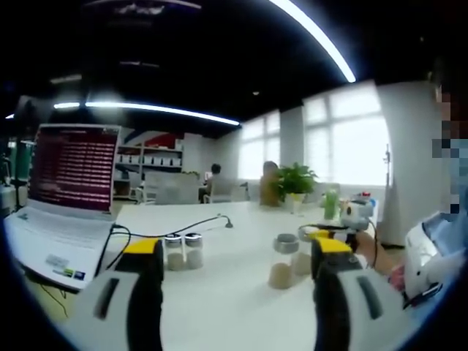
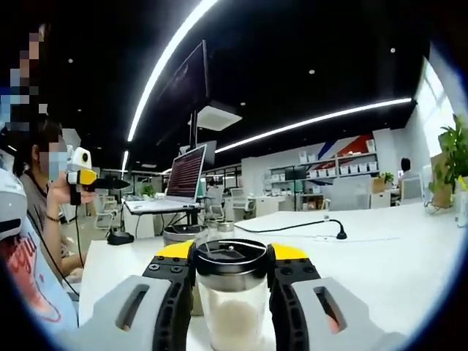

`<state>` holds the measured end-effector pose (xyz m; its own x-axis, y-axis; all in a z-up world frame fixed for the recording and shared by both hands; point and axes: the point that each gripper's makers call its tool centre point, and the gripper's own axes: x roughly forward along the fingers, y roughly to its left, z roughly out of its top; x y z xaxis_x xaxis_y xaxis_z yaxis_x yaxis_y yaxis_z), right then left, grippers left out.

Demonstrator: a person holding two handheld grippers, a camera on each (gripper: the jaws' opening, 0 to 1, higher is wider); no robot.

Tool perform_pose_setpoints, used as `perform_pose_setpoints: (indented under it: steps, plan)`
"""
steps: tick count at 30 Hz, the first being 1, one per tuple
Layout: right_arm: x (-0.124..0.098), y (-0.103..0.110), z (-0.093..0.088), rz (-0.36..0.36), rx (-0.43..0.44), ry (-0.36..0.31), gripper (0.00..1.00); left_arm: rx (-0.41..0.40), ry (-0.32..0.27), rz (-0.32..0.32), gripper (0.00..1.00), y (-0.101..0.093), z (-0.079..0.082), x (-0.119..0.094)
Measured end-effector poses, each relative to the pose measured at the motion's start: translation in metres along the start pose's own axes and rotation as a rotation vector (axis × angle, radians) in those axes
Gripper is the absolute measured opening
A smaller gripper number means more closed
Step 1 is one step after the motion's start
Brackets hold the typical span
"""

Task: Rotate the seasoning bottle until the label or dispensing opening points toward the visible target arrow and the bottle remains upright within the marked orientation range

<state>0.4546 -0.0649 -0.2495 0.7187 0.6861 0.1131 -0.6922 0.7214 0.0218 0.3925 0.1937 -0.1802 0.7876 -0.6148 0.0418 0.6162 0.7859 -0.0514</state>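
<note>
Upright on the white counter [image 2: 395, 248], the seasoning bottle [image 2: 232, 296] is being clamped by the right hand-held gripper [image 2: 232, 292]; the left hand-held gripper [image 1: 238, 267] is being held open. Off-axis twisting risks tipping it; no arrow is visible.

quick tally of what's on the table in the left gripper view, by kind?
Seasoning bottles: 4, a pair by the left jaw and two by the right jaw
Laptop: 1
Black cable: 1
Potted plant: 1
Total: 7
Small items at the far right edge are too blurred to sort.
</note>
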Motion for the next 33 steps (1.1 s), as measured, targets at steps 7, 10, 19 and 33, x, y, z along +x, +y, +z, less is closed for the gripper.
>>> perform_pose_setpoints:
  steps: [7, 10, 19, 33]
  plan:
    - [0.0007, 0.001, 0.0, -0.064, -0.015, -0.02, 0.38, 0.0, -0.001, -0.003, 0.88, -0.0007, 0.0005, -0.0009]
    - [0.001, 0.0005, 0.0001, -0.089, -0.022, -0.029, 0.38, 0.0, 0.001, -0.004, 0.88, -0.0006, -0.0001, -0.0006]
    - [0.0022, -0.0018, 0.0015, -0.19, -0.056, -0.032, 0.38, -0.008, -0.005, -0.005, 0.88, -0.0006, 0.0017, 0.0007]
    - [0.0019, -0.0055, 0.0008, -0.236, -0.078, -0.047, 0.38, -0.012, -0.004, -0.006, 0.88, 0.0006, 0.0019, 0.0037]
